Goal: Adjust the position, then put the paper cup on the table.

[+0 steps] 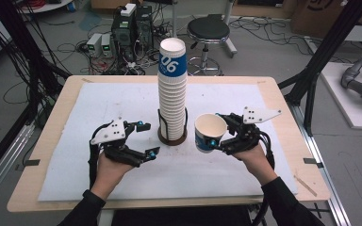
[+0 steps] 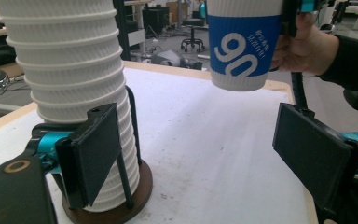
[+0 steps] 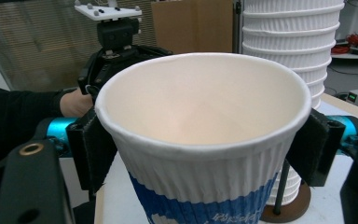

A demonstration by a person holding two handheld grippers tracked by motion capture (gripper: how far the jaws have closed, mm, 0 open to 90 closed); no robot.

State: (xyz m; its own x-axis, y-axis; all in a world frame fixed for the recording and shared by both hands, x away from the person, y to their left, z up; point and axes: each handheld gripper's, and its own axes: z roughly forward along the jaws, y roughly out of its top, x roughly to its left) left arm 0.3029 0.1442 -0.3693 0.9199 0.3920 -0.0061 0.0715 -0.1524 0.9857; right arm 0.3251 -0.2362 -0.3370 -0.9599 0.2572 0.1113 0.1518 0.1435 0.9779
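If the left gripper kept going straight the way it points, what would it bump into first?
Probably the stack of cups in its holder: the left gripper has open jaws and one finger is already beside the stack. Depth is hard to judge, so it might slip past toward the held cup.

ribbed matt paper on cup point(image 3: 205, 140) and cup stack point(image 1: 172, 94); dark wooden base point(image 2: 121, 205); rough white mat point(image 1: 122, 108) over pale wooden table point(image 1: 283, 108).

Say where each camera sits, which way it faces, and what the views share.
High view: above the table's near side, looking forward and down; both forearms, left tongs, right tongs.
Left gripper view: on the left tongs, facing stack and cup; open jaws.
Right gripper view: on the right tongs, jaws clamping the cup.
Shared: cup and stack.
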